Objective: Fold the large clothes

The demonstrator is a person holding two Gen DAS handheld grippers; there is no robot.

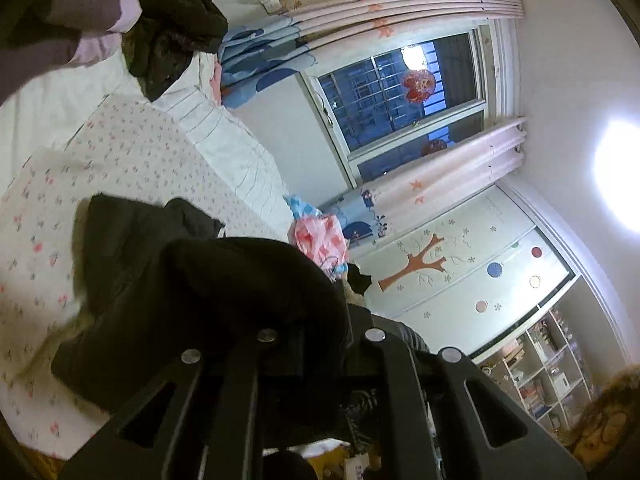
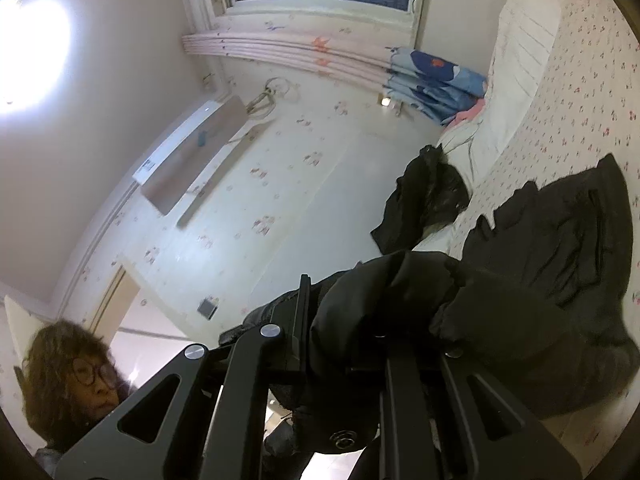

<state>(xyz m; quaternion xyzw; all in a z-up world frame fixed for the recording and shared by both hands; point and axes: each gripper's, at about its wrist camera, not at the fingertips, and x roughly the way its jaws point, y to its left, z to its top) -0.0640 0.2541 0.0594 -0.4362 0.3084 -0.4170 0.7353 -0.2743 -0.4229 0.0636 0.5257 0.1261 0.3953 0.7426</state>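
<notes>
A large black padded jacket lies partly on the floral bed sheet, and its near end is lifted off the bed. In the left wrist view its cloth covers the tips of my left gripper, which is shut on it. In the right wrist view the same jacket trails from the bed to my right gripper. That gripper is shut on a bunched fold with a snap button under it. The fingertips of both grippers are hidden by cloth.
A second heap of dark clothes lies at the head of the bed by a white quilt. A pink and blue bag sits at the bed's far side below the window. A person is close behind the grippers.
</notes>
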